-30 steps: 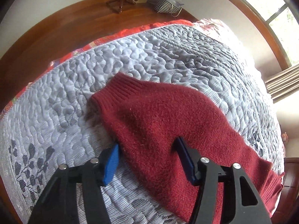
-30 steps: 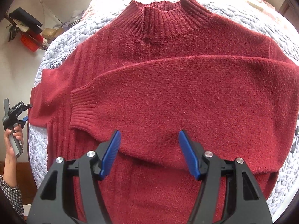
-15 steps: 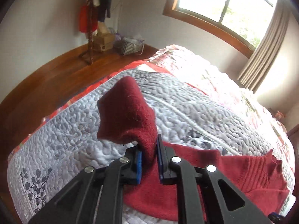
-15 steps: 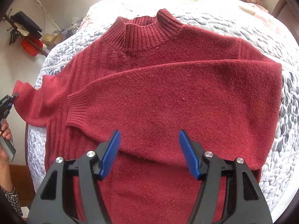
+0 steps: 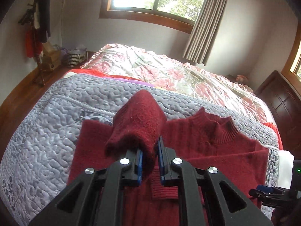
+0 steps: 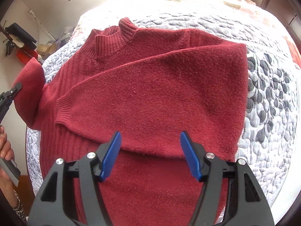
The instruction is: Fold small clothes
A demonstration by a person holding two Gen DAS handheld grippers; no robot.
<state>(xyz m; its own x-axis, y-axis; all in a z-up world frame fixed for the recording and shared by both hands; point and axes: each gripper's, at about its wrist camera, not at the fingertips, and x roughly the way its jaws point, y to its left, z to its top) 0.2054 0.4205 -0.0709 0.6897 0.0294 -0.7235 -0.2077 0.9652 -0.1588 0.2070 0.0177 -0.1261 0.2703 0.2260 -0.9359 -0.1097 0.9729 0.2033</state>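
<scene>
One sleeve [image 5: 137, 126] of the red sweater [image 6: 160, 98] now lifted off the quilt [image 5: 47, 122], pinched in left gripper [image 5: 149, 162]; 1 s ago it lay flat. Right gripper [image 6: 150, 154] hovers w/ jaws apart, empty. Next, prob. fold sleeve across body.

bed [image 5: 188, 79] | grey quilt [image 6: 267, 98] spread on top | red sweater [image 6: 150, 94] flat on quilt

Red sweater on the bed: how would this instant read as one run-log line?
left gripper: shut on sleeve, lifted | right gripper: open above sweater | other sleeve: folded across chest | surface: quilt
</scene>
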